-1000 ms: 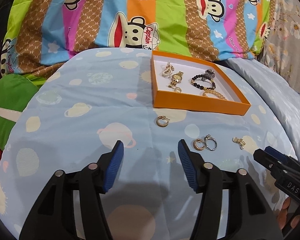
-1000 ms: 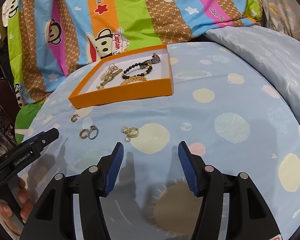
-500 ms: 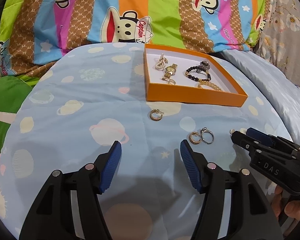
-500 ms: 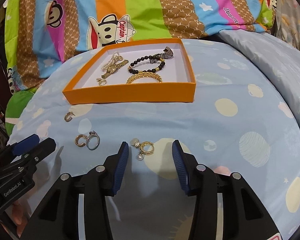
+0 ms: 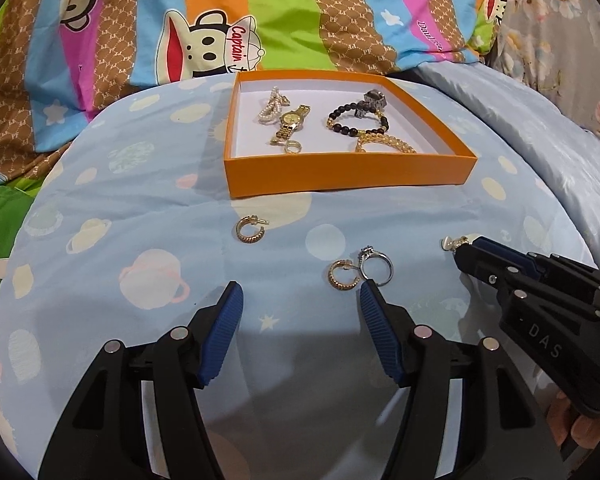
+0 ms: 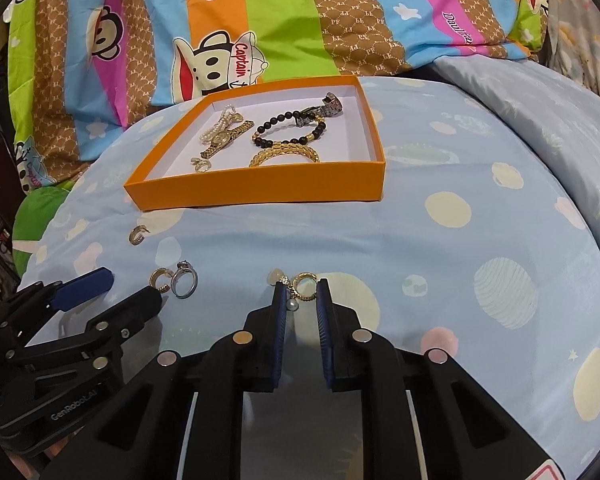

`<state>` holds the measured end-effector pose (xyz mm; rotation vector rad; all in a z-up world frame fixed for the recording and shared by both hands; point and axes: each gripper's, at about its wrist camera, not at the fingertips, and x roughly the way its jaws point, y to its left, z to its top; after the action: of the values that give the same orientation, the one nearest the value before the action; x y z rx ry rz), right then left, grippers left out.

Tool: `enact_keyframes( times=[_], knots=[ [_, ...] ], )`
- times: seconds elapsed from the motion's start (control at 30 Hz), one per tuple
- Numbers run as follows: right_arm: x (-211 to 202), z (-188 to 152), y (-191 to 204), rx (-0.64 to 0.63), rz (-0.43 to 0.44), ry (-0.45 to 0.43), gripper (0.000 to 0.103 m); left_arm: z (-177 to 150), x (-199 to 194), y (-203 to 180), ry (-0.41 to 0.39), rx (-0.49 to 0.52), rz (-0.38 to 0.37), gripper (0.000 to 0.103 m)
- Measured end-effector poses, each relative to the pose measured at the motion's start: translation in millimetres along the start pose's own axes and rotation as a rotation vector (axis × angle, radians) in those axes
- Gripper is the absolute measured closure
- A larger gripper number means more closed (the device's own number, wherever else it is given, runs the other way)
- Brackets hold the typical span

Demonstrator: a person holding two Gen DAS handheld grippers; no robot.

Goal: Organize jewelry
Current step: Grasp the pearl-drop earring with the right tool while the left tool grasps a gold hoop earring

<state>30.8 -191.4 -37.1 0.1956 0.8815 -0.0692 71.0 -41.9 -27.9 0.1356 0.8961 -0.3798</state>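
My left tongs [image 5: 300, 312] hang wide open and empty; a gold hoop earring [image 5: 342, 276] touching a silver stone-set ring [image 5: 375, 267] lies just ahead of the right finger, and the orange cardboard tray [image 5: 350, 171] sits farther ahead.

My right tongs [image 6: 299, 300] are narrowed around a gold hoop earring with a pearl drop [image 6: 302, 289], not visibly clamped. Closing on soft bedding could pinch cloth, or catch only the dangling pearl so it slips.

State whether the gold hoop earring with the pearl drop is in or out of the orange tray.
Out: the gold hoop earring with the pearl drop lies on the blue bedsheet, in front of the orange tray.
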Motion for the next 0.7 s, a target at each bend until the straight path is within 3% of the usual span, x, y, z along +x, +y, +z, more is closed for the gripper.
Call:
enact_keyframes(
  times=[0.27, 0.33, 0.47, 0.53, 0.7],
  knots=[
    [0.3, -0.4, -1.1, 0.009, 0.011, 0.000, 0.088, 7.6, 7.3, -9.2, -0.002, 0.033, -0.008, 0.055],
    [0.4, -0.2, -1.6, 0.011, 0.014, 0.000, 0.088, 9.4, 8.6, -11.7, -0.004, 0.041, -0.013, 0.066],
    [0.8, 0.5, -2.0, 0.013, 0.016, 0.001, 0.088, 9.4, 8.3, -10.8, -0.008, 0.037, -0.024, 0.075],
    [1.0, 1.1, -2.0, 0.010, 0.014, 0.001, 0.088, 9.3, 7.8, -9.1, -0.011, 0.027, -0.037, 0.087],
    [2.6, 2.8, -0.3, 0.014, 0.017, 0.002, 0.087, 9.6, 6.9, -6.0, -0.014, 0.010, -0.056, 0.087]
  ],
)
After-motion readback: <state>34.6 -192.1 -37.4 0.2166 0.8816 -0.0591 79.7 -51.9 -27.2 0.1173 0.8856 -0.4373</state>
